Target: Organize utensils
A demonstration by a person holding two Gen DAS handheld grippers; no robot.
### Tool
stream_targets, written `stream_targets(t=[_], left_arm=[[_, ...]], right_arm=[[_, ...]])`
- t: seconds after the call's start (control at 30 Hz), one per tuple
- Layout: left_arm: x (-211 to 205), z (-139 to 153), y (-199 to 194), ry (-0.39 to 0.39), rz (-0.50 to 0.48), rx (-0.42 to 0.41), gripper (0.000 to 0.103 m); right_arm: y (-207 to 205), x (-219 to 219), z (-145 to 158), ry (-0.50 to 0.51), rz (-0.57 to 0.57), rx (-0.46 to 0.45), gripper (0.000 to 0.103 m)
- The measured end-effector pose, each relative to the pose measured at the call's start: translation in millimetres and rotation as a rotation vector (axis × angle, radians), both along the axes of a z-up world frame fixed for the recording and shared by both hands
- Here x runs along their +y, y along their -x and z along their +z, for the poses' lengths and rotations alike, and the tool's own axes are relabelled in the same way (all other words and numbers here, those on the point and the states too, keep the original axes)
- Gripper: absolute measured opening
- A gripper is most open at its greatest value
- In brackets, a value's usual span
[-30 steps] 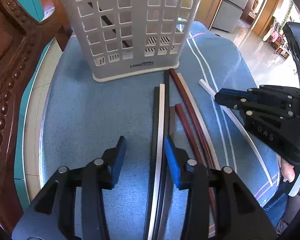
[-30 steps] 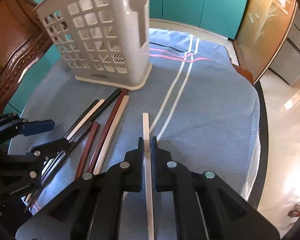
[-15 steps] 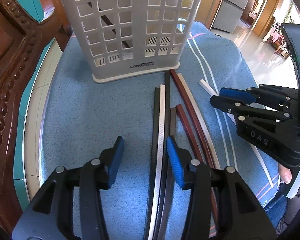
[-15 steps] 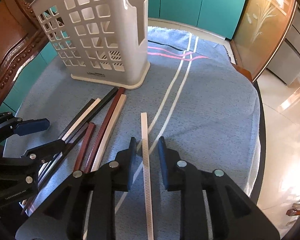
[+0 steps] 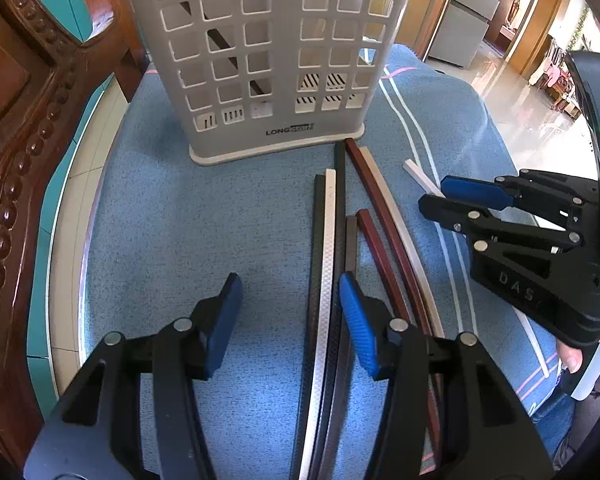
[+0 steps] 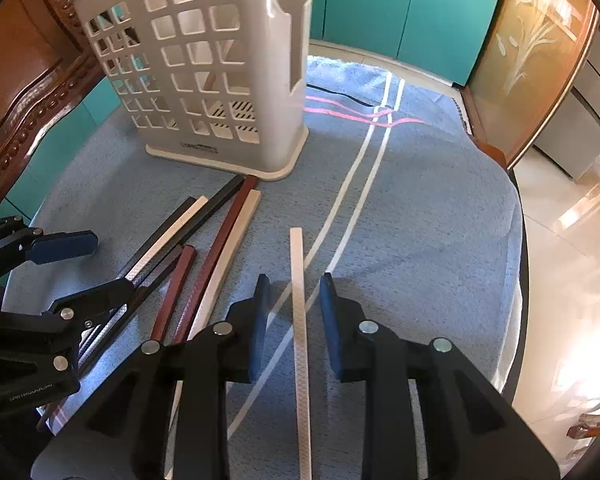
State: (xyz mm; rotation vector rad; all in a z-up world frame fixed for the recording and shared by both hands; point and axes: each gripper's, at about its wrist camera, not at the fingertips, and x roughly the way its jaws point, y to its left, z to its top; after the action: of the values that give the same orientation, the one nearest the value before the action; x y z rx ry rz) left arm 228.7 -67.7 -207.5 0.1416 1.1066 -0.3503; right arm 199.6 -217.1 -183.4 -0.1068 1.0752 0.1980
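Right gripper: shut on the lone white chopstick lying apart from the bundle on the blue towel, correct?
Not shut. The right gripper is open: its fingers stand clear either side of the white chopstick, having just opened, per the right wrist view. The chopstick does lie apart from the bundle on the blue towel.

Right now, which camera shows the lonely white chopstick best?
The right wrist view: the white chopstick lies nearly whole on the towel between the right gripper's open jaws, untouched. The left wrist view shows only its far tip; the rest is hidden.
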Motion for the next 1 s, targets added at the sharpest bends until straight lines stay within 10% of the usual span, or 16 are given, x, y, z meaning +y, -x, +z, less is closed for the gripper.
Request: stream_targets(t=[0.33,1.0], left_arm=[[-0.5,2.0,1.6,0.034,-0.019,0.02,0.011],[12.7,3.0,-0.9,0.04,0.024,0.02,0.008]], right_arm=[[11.0,11.9,1.3,0.016,0.056,-0.018,0.008],[-0.9,-4.9,4.9,0.0,-0.018,-0.003,0.008]])
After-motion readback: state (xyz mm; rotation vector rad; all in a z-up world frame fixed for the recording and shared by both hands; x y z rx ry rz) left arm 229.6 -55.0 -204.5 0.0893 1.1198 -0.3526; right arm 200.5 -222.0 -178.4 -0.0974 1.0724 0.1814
